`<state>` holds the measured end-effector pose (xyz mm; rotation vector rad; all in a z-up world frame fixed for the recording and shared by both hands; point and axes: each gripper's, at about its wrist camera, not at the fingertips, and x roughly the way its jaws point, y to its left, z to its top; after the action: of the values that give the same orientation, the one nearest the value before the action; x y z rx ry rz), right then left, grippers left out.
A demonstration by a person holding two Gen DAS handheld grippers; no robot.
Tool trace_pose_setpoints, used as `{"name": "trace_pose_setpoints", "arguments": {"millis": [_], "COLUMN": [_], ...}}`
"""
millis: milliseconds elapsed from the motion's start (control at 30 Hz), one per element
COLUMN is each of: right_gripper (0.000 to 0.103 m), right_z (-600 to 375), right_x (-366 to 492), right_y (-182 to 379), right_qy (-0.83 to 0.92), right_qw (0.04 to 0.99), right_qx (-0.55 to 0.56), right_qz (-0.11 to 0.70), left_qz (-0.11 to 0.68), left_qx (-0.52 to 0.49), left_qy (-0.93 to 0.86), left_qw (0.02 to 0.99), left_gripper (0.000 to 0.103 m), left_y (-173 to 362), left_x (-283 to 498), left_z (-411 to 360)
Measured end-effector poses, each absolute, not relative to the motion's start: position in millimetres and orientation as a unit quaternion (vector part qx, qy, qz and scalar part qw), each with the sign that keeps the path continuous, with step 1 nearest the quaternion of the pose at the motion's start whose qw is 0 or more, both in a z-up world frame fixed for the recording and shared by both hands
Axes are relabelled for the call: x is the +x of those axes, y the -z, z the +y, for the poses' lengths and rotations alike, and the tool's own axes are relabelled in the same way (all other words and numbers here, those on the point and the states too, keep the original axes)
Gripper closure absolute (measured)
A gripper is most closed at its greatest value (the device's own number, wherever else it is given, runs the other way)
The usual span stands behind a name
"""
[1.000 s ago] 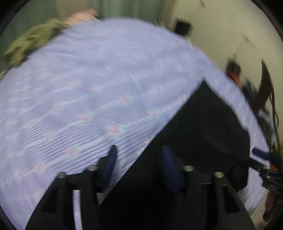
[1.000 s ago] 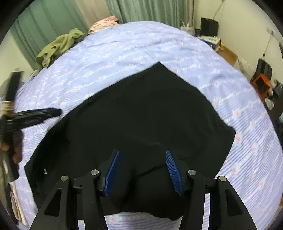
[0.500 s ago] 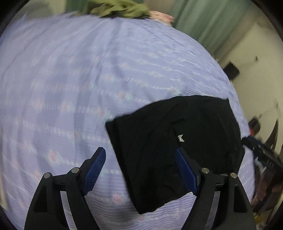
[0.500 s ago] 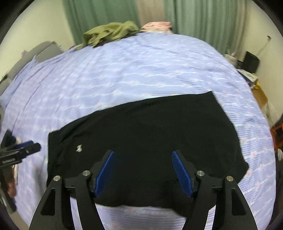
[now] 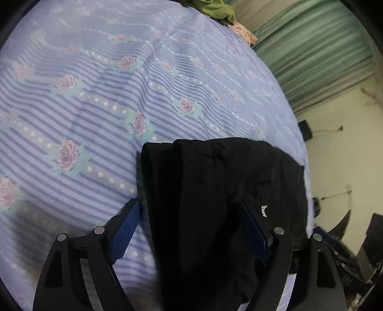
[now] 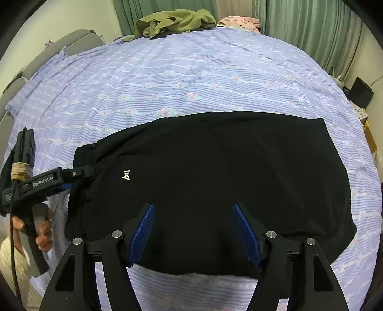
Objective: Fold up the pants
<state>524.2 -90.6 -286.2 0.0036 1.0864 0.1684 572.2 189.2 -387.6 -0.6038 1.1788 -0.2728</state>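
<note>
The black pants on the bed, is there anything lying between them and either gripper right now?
Nothing visible does. The black pants lie flat on the striped bedsheet. The right gripper hangs open right above them, the left gripper open at their left end. The green garment lies far off by the curtains.

Both my claws let go and spread: the left claw [image 5: 189,229] swung to the pants' [image 6: 215,181] end, which now lie flat.
</note>
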Motion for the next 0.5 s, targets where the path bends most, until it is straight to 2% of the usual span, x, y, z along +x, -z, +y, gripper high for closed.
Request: {"name": "trace_pose_setpoints", "arguments": {"millis": [33, 167, 333, 500], "right_gripper": [0.035, 0.035, 0.035, 0.035], "right_z": [-89, -85, -76, -71], "right_x": [526, 528, 529, 527], "right_y": [287, 289, 290, 291], "right_qy": [-0.080, -0.084, -0.100, -0.101], "right_qw": [0.852, 0.851, 0.850, 0.849], "right_qx": [0.002, 0.006, 0.013, 0.003], "right_qz": [0.517, 0.518, 0.517, 0.519], "left_qz": [0.542, 0.536, 0.504, 0.538], "left_qx": [-0.290, -0.337, -0.367, -0.382], "left_qy": [0.132, 0.158, 0.208, 0.167], "left_qw": [0.777, 0.757, 0.753, 0.732], "left_gripper": [0.023, 0.061, 0.063, 0.060], "left_y": [390, 384, 366, 395], "left_x": [572, 569, 560, 568], "left_z": [190, 199, 206, 204]}}
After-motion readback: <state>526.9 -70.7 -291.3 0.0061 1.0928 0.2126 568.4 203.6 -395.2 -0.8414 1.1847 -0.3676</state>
